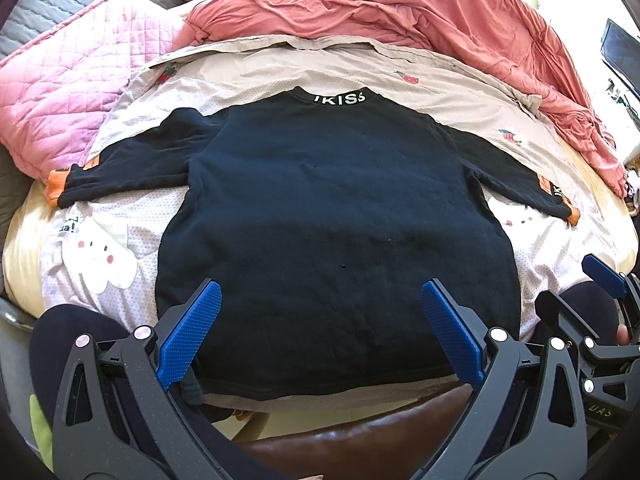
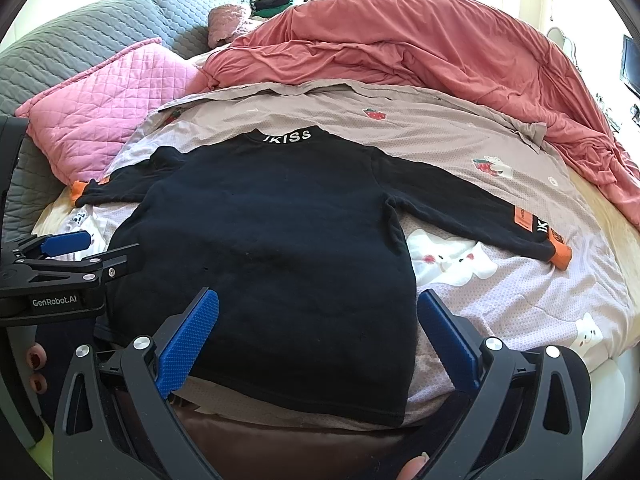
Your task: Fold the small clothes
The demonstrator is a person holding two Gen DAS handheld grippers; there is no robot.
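1. The bed (image 1: 24, 240) carried everything: a red duvet (image 1: 400, 12) bunched at the far side, a pink pillow (image 1: 68, 92) to the left, and a printed sheet (image 1: 300, 68) spread flat under the work.
2. The shirt (image 1: 320, 208) lay on that sheet, spread flat with its collar (image 1: 339, 97) away from me and the hem at the near edge of the bed. I judged it to be back-side up, though I could not be sure.
3. Both sleeves were stretched out sideways, the left sleeve (image 1: 132, 164) and the right sleeve (image 2: 472, 208) each ending in an orange cuff.
4. I saw no fold in the shirt. My reading was that the laying-out was finished and all of the folding remained: sleeves in, sides in, then hem toward collar.
5. My left gripper (image 1: 320, 328) hovered over the hem with its jaws wide apart, holding nothing.
6. My right gripper (image 2: 320, 336) hovered near the hem's right corner, jaws likewise apart and empty.
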